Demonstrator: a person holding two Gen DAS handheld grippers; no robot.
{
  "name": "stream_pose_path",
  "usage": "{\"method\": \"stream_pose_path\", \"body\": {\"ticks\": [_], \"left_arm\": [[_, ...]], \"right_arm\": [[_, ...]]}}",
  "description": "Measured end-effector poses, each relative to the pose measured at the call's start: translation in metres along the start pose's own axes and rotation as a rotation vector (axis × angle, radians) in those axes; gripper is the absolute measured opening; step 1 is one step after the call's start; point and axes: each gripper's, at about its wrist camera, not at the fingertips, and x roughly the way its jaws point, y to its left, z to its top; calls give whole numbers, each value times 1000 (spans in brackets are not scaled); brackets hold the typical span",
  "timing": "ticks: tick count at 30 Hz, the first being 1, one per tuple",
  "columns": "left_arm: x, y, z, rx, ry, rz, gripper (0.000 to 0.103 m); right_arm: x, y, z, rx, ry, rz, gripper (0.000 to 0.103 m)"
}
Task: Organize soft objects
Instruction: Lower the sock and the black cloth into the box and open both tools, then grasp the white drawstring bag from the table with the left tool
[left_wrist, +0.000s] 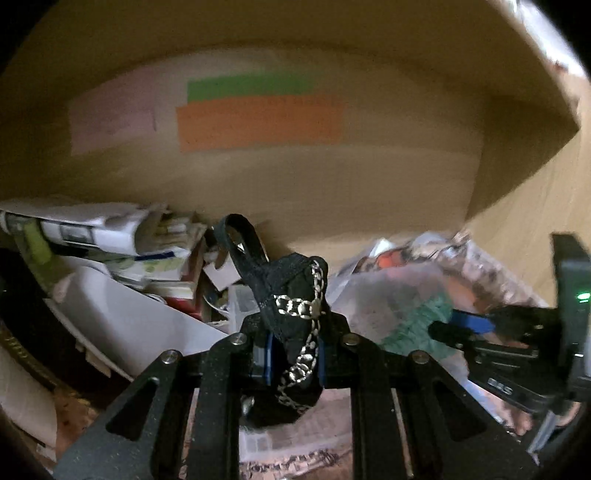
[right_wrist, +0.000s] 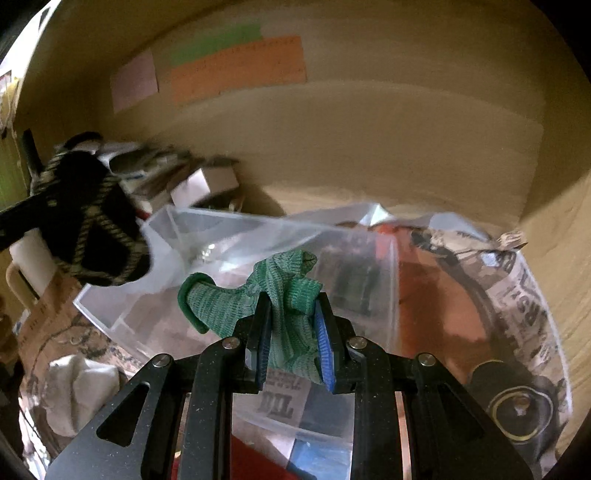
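Two grippers: both loaded.
Left gripper (left_wrist: 293, 354): clamped on black patterned sock (left_wrist: 291, 295), pointing forward.
Right gripper (right_wrist: 291, 339): pinching green sock (right_wrist: 284, 295); cuff trails left, toward the other sock.

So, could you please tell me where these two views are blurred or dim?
Left wrist view: dim, sharp on the black chain-trimmed item, the coloured labels smeared. Right wrist view: the green sock sharp, the black item motion-blurred.

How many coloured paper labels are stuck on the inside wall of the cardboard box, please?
3, side by side on the box's back wall: a pink label on the left, a green label upper right of it, and an orange label directly below the green. Others may sit outside the view.
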Motion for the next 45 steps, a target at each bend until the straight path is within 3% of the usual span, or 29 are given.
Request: {"method": "stream_pose_path", "body": {"ticks": [6,7,9,11,12,14,18,23,31,45], "left_arm": [[42,-16,-12,54,120,-4,17],[47,-18,-14,57,145,-16,21],[50,-23,-16,59,178,-31,30],[47,-22,-16,48,196,-55,52],[44,-21,-16,41,194,-64,58],[35,-19,-16,38,181,-74,72],[15,-20,-13,45,152,-93,80],[-21,-12,-9,14,88,-109,95],[-68,4,-30,-8,28,-99,102],[-62,24,-120,-68,201,-69,102]], "right_arm": [[12,2,-3,-9,34,-3,23],[13,2,-3,-10,36,-6,25],[13,1,-4,-8,39,-19,39],[10,1,-3,-6,30,-29,55],[6,1,-3,-6,18,-38,64],[-1,1,0,-11,-5,-45,69],[-24,1,4,-21,-59,-54,81],[-57,2,4,-27,-125,-36,83],[-90,13,-17,-27,-175,-16,96],[-75,26,-80,26,-25,57,98]]}}
